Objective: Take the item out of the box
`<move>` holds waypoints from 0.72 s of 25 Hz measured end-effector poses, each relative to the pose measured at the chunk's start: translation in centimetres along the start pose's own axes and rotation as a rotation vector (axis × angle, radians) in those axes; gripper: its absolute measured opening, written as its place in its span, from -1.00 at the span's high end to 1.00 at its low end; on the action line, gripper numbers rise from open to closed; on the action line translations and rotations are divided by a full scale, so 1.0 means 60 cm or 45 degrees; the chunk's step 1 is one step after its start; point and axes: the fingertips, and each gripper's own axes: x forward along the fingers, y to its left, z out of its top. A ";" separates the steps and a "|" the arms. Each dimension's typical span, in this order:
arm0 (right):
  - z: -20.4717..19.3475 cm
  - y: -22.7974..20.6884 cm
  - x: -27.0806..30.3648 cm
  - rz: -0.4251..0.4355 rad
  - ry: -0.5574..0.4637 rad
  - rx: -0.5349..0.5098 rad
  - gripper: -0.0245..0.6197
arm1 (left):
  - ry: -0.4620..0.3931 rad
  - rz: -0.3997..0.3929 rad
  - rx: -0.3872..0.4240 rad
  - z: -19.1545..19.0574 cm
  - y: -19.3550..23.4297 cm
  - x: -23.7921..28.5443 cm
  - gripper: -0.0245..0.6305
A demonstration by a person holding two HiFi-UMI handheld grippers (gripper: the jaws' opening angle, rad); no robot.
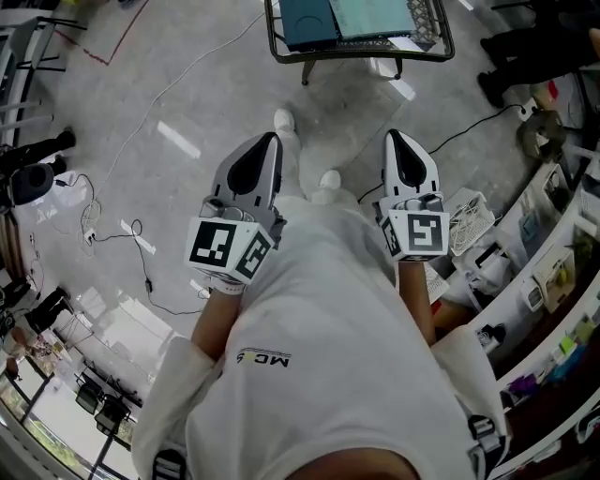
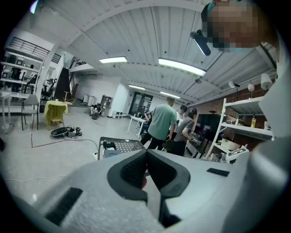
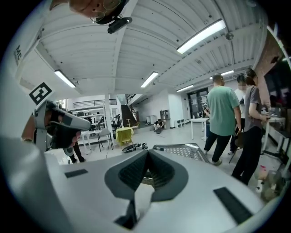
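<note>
I hold both grippers close to my body, pointing forward over the floor. The left gripper has its jaws together and nothing between them. The right gripper is shut and empty as well. Ahead stands a low metal mesh cart carrying a dark blue box and a teal flat item. The cart lies beyond the closed tips in the left gripper view, and the cart also shows past the closed tips in the right gripper view. Neither gripper touches the cart.
Cables trail over the grey floor at my left. Shelves with clutter line the right side. Two people stand to the right of the cart. A yellow-covered chair stands far off.
</note>
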 end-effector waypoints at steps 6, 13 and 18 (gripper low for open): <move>0.031 -0.027 0.109 -0.010 0.007 -0.036 0.87 | -0.016 -0.007 -0.052 0.030 0.069 0.085 0.85; 0.116 -0.015 0.283 -0.003 0.004 -0.045 0.87 | -0.013 -0.049 -0.092 0.126 0.188 0.193 0.85; 0.157 -0.017 0.417 -0.036 0.040 -0.024 0.87 | -0.014 -0.117 -0.067 0.190 0.263 0.275 0.85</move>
